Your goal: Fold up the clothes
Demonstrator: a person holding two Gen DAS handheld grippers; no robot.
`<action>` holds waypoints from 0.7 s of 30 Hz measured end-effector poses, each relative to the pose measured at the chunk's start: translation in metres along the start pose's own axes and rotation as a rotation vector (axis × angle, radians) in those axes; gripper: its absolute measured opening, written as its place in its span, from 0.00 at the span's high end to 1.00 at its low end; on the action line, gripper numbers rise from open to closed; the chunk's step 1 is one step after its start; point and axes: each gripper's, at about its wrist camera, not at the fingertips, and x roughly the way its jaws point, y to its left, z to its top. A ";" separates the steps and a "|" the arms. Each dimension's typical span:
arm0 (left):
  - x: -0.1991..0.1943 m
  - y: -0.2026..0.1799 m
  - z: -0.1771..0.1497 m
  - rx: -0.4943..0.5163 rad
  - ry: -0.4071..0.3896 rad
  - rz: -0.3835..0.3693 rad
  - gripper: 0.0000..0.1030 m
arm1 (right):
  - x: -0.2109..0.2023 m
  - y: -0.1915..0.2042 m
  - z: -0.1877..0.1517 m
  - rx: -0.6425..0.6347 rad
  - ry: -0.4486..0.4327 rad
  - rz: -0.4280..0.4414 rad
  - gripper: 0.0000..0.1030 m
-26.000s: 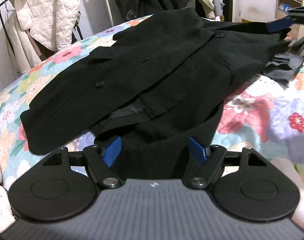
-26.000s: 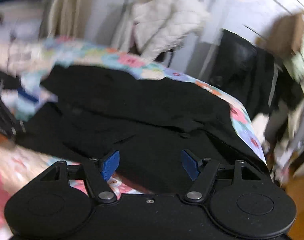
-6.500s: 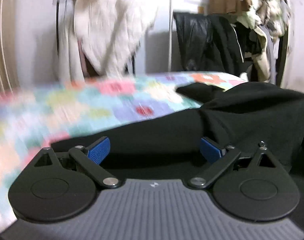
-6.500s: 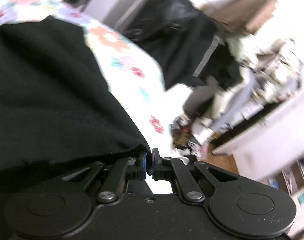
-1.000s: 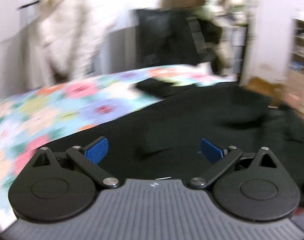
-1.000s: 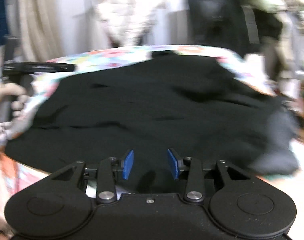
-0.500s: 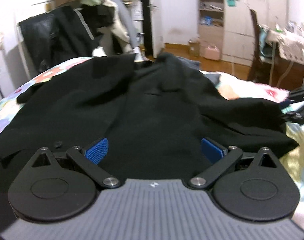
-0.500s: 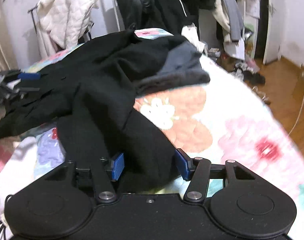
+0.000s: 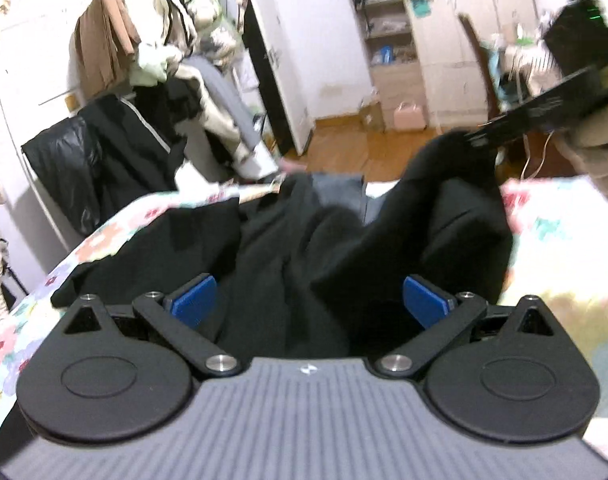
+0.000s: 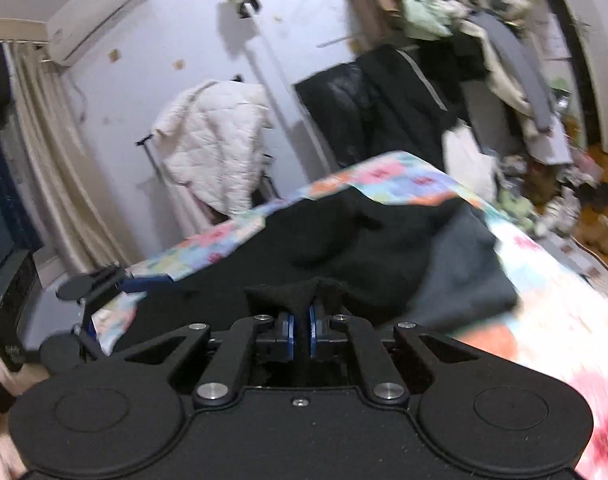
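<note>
Black coat (image 9: 304, 248) heaped on the floral bedspread (image 9: 104, 240), spread across most of the bed in both views. Left gripper (image 9: 309, 300) spread wide, blue pads (image 9: 194, 300) far apart, low over the near edge of the coat — dark cloth bunched between and just beyond the fingers, nothing pinched. Cannot tell whether the pads touch the fabric.

Right gripper (image 10: 301, 330) clenched on the coat: blue pads (image 10: 290, 332) nearly together, a peaked fold of black cloth (image 10: 300, 292) standing up out of the gap. Seen from the left wrist, the same gripper (image 9: 503, 130) up at the right, held in a gloved hand (image 9: 599, 152), with a corner of the coat lifted off the bed and hanging taut from its tip down to the heap.

Grey lining or second garment (image 10: 459, 276) showing at the far side of the coat, toward the bed's edge — blurred, hard to say which. From the right wrist, the left gripper (image 10: 116, 280) visible at the left, open, over the bed's near corner beside the coat's edge.

Behind the bed: white quilted jacket (image 10: 216, 140) on a rack, black jackets (image 10: 367, 104) hanging alongside, curtain (image 10: 52, 160) at the left, wooden floor (image 9: 343, 148) and shelves (image 9: 387, 40) beyond.
</note>
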 end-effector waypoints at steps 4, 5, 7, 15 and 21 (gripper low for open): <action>-0.015 -0.006 0.004 -0.035 -0.046 -0.084 0.00 | 0.033 0.026 0.032 0.015 0.009 0.079 0.91; -0.016 -0.008 0.003 -0.043 -0.048 -0.109 0.00 | 0.040 0.034 0.037 0.005 0.010 0.090 0.91; -0.012 -0.011 0.002 -0.058 -0.035 -0.141 0.00 | 0.056 0.051 0.046 -0.023 0.018 0.116 0.91; 0.060 0.048 -0.003 -0.475 0.059 -0.117 0.91 | 0.104 0.079 0.068 -0.101 0.074 0.125 0.91; 0.077 0.109 -0.032 -0.684 0.062 -0.009 0.93 | 0.102 0.061 0.044 -0.129 0.114 0.004 0.71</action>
